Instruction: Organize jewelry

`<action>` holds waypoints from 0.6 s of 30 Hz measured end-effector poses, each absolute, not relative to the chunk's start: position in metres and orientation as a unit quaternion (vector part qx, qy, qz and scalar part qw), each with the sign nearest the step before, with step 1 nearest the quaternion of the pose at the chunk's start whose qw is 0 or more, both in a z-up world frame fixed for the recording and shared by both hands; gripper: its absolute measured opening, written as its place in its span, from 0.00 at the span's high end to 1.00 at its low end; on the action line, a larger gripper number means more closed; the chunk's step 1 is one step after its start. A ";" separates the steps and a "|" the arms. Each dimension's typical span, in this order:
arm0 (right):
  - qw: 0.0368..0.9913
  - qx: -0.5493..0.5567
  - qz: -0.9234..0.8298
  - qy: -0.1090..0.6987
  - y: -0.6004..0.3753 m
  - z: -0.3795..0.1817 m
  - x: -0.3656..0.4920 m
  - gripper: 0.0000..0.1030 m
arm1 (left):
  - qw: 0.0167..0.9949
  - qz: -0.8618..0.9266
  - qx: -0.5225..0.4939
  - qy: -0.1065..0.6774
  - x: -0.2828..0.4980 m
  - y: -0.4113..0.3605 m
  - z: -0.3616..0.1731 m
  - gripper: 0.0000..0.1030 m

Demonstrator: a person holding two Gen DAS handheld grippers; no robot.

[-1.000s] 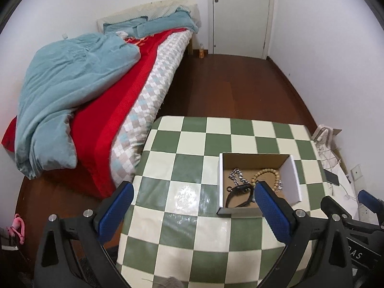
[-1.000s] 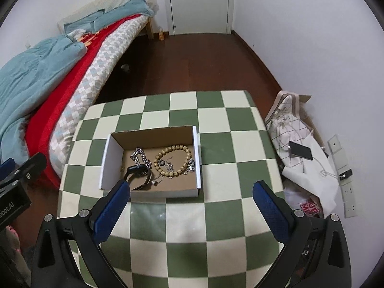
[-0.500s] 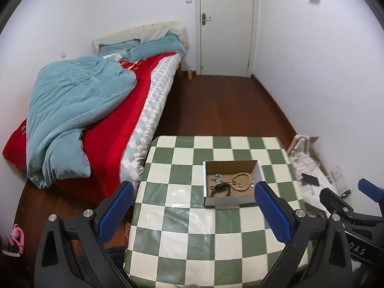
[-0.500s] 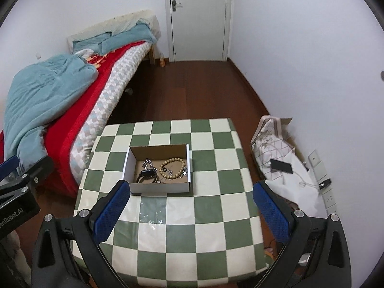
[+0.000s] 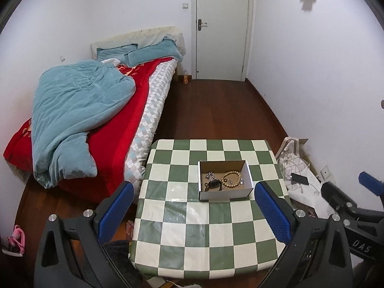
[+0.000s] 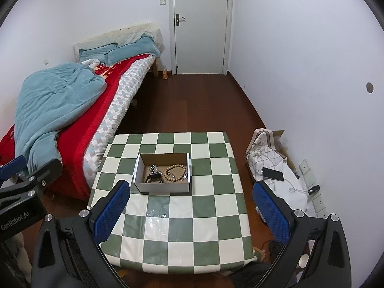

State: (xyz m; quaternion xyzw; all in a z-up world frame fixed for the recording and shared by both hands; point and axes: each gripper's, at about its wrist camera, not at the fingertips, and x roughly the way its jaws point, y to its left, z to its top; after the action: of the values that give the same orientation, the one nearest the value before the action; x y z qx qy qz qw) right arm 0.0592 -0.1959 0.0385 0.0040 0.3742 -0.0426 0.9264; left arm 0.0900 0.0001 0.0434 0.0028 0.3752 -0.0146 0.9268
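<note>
A small white cardboard box (image 5: pixel 224 194) (image 6: pixel 163 187) stands on the green-and-cream checkered table (image 5: pixel 199 235) (image 6: pixel 177 225). Inside it lie a wooden bead bracelet (image 5: pixel 231 179) (image 6: pixel 175 172), a silver chain (image 5: pixel 210 175) (image 6: pixel 153 167) and a black band (image 5: pixel 213 185) (image 6: pixel 153 177). My left gripper (image 5: pixel 193 210) is open and empty, held high above the table's near side. My right gripper (image 6: pixel 190 208) is also open and empty, high above the table. Both are well back from the box.
A bed (image 5: pixel 100 120) with a teal duvet and red cover stands left of the table. A bag, white cloth and phone (image 6: pixel 272 174) lie on the floor at the right by the wall. A closed door (image 5: pixel 222 26) is at the far end.
Both grippers have pulled up and back from the box, so the whole table and room now show. Both stayed open and empty. The box and jewelry have not moved.
</note>
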 end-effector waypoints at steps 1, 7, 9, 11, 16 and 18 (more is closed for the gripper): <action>0.927 0.003 -0.043 0.374 -0.196 0.042 0.058 0.00 | 0.926 -0.012 0.002 0.377 0.090 0.000 0.044 0.00; 0.926 -0.006 -0.050 0.374 -0.200 0.055 0.065 0.00 | 0.925 0.006 -0.009 0.381 0.099 0.004 0.048 0.00; 0.924 -0.007 -0.056 0.377 -0.202 0.056 0.070 0.00 | 0.924 0.010 -0.008 0.381 0.101 0.005 0.049 0.00; 0.923 -0.006 -0.058 0.380 -0.204 0.055 0.076 0.00 | 0.925 0.013 -0.007 0.380 0.104 0.005 0.048 0.00; 0.919 -0.005 -0.060 0.390 -0.205 0.051 0.089 0.00 | 0.920 0.016 -0.009 0.391 0.113 0.005 0.042 0.00; 0.917 -0.005 -0.062 0.395 -0.203 0.046 0.098 0.00 | 0.919 0.014 -0.010 0.395 0.117 0.004 0.040 0.00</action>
State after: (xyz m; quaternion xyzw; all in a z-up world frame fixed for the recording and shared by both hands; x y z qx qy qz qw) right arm 0.0982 -0.2031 0.0459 -0.0048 0.3948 -0.0625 0.9166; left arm 0.1165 0.0043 0.0402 -0.0097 0.3946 0.0138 0.9187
